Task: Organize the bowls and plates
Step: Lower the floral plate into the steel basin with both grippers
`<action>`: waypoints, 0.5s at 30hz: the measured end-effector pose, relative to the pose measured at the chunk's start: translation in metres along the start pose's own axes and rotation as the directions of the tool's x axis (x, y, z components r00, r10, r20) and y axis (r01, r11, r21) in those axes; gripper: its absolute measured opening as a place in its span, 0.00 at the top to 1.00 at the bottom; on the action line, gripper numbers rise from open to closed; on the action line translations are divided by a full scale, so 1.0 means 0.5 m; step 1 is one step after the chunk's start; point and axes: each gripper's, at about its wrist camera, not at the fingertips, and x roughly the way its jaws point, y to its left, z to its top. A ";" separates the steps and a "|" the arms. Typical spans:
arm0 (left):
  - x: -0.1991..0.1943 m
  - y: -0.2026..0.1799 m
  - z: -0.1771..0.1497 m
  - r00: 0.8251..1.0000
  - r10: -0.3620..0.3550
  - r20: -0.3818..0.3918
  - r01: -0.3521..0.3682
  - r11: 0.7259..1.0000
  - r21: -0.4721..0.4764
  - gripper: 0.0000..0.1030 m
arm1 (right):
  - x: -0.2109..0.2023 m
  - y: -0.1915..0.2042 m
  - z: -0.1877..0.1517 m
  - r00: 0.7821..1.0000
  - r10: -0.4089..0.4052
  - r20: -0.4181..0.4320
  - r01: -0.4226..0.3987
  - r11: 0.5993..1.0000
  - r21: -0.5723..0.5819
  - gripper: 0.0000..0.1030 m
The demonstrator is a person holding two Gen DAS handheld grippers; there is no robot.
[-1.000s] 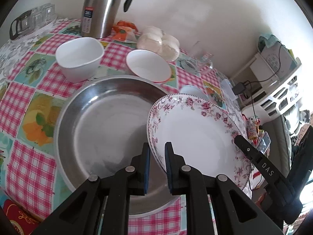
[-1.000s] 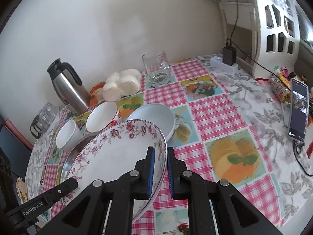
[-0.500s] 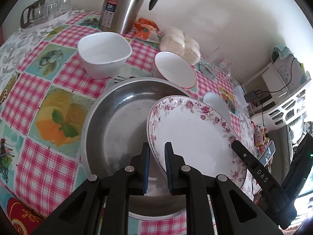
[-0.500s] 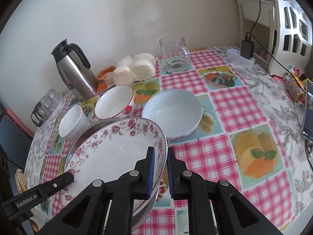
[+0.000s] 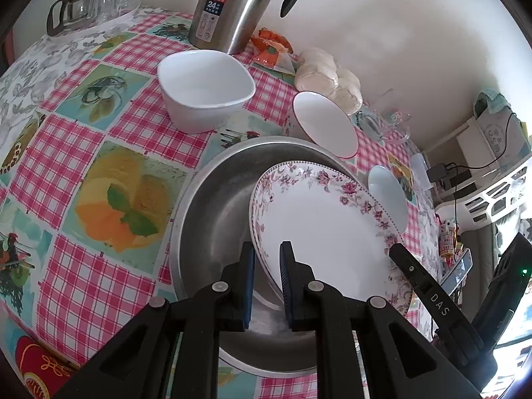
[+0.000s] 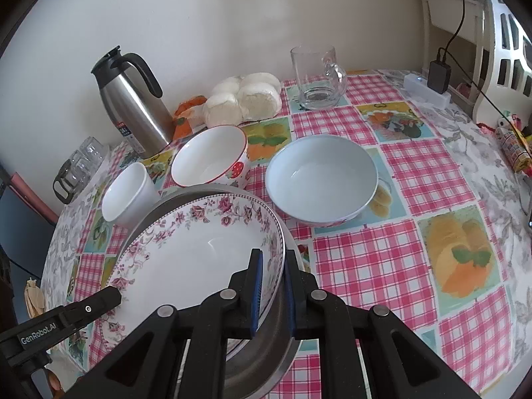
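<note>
Both claws are clamped on opposite rims of the floral plate [image 5: 326,229]: the left claw [image 5: 267,259] on its near-left edge, the right claw [image 6: 272,266] on its right edge. The plate sits tilted inside the steel basin [image 5: 212,219] on the worktop [image 6: 382,259].

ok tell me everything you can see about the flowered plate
The flowered plate is a deep white dish that looks ceramic, with a band of pink roses and a dotted edge around its rim, and it is empty. It sits tilted over the steel basin. The left claw pinches one side of its rim and the right claw the opposite side, both shut on it. Whether its underside touches the basin cannot be told.
</note>
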 end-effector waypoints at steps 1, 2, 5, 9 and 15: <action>0.002 0.002 0.001 1.000 0.003 -0.004 -0.003 1.000 -0.001 0.86 | 0.003 0.002 0.000 1.000 0.001 -0.003 -0.001 1.000 0.003 0.87; 0.004 0.002 0.001 1.000 0.005 -0.007 -0.005 1.000 -0.001 0.86 | 0.006 0.002 0.000 1.000 0.001 -0.005 -0.001 1.000 0.004 0.87; 0.012 0.004 0.001 0.999 0.022 -0.026 -0.022 1.000 -0.001 0.86 | 0.012 0.007 -0.001 1.000 0.002 -0.013 -0.002 1.000 0.004 0.87; 0.022 0.004 0.000 0.998 0.033 -0.048 -0.033 0.999 -0.001 0.86 | 0.022 0.006 -0.002 1.000 -0.006 -0.025 0.006 1.000 0.006 0.87; 0.054 0.016 -0.009 0.991 0.053 -0.121 -0.056 0.998 -0.018 0.86 | 0.034 0.003 -0.007 0.999 -0.022 -0.050 0.022 1.000 0.000 0.87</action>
